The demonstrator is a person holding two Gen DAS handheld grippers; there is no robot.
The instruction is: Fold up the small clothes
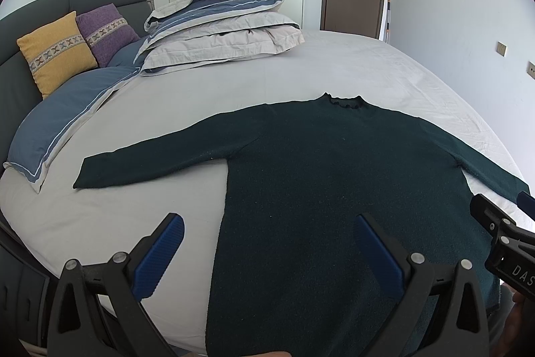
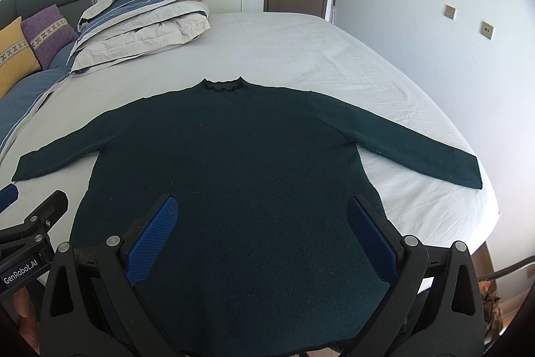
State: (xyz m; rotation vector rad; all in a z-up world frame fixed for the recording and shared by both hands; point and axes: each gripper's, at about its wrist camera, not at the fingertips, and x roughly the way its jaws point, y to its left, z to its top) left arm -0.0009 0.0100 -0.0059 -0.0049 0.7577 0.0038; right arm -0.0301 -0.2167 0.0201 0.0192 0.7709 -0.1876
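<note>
A dark green long-sleeved sweater [image 1: 334, 176] [image 2: 234, 163] lies flat on the bed, collar away from me, both sleeves spread out sideways. My left gripper [image 1: 267, 253] stands open over the sweater's lower left edge, its left pad over bare sheet and its right pad over the knit. My right gripper [image 2: 260, 236] hovers open above the sweater's lower body, nothing between its blue pads [image 2: 153, 240]. Each gripper shows at the edge of the other's view: the right gripper [image 1: 501, 223] at the right, the left gripper [image 2: 30, 223] at the left.
The bed's light grey sheet [image 1: 351, 69] [image 2: 301, 49] extends beyond the collar. A folded duvet [image 1: 220, 25] [image 2: 140, 19], a yellow cushion [image 1: 57, 52] and a purple cushion [image 1: 107, 32] sit at the far left by the headboard. The bed edge [image 2: 491, 216] drops off at right.
</note>
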